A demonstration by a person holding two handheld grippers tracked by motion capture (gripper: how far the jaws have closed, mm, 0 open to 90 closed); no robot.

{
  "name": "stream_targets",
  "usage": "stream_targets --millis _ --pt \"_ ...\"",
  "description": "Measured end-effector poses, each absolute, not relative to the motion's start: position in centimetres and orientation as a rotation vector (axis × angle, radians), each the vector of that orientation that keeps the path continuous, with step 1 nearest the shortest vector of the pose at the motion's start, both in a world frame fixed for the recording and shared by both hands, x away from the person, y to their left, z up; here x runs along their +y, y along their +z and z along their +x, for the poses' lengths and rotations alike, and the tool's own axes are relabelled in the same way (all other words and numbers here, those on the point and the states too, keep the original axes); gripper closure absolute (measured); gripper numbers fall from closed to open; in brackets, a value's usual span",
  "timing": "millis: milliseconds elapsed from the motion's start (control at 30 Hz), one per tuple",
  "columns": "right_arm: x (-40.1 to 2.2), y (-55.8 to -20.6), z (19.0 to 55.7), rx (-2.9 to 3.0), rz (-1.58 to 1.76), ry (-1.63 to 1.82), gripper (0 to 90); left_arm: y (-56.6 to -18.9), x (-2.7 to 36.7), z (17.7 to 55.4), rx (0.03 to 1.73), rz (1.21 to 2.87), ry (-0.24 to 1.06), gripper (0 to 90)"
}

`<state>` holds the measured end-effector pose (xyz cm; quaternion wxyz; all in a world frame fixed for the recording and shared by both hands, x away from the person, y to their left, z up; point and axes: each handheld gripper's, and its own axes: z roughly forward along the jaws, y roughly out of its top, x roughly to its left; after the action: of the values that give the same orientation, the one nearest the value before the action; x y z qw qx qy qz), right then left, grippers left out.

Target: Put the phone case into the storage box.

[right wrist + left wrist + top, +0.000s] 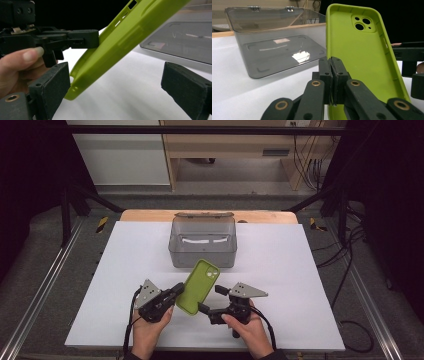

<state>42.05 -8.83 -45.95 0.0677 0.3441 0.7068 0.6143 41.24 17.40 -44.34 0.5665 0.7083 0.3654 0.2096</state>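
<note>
Gripping the lime-green soft silicone phone case [362, 62] by its lower left rim, the left tongs [176, 290] are sitting pinched tight on that thin edge, as the left gripper view is showing, jaws together with only the case wall between them. The case is hanging in the air above the near middle of the white-covered counter [310, 270], clear of its surface, with its long axis running from low beside the two hands up and away toward the far edge, the camera cut-out at the far, upper end and the hollow inside facing the left tongs.

To the right of the case, the right tongs [212, 304] are standing wide, their pads [53, 85] well apart; the case's lower end is lying between them, close to the nearer pad, though I cannot tell whether it is touching. That makes the right hand [247, 327] the free one and as near to the case as the left.

Beyond the case, near the middle of the counter's far edge, a smoky-grey clear plastic box [202, 242] is standing with its hinged lid raised; it is looking empty apart from a pale label. The case's upper end is pointing at it, just short of its near wall.
</note>
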Motion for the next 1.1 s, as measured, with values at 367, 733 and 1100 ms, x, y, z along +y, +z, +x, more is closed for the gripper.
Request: stream_targets --millis 367,733,1100 --pt "-9.10 -45.61 42.06 2.077 1.099 1.913 23.0 -44.50 16.85 41.02 0.851 1.673 0.504 88.4" --pt "-8.95 -45.66 41.97 2.081 1.091 1.956 43.2 -44.55 16.92 41.01 0.857 1.669 0.513 88.4" --pt "-9.29 -45.88 42.33 2.048 1.172 2.013 51.6 -44.60 16.91 41.02 0.858 1.672 0.520 88.4"
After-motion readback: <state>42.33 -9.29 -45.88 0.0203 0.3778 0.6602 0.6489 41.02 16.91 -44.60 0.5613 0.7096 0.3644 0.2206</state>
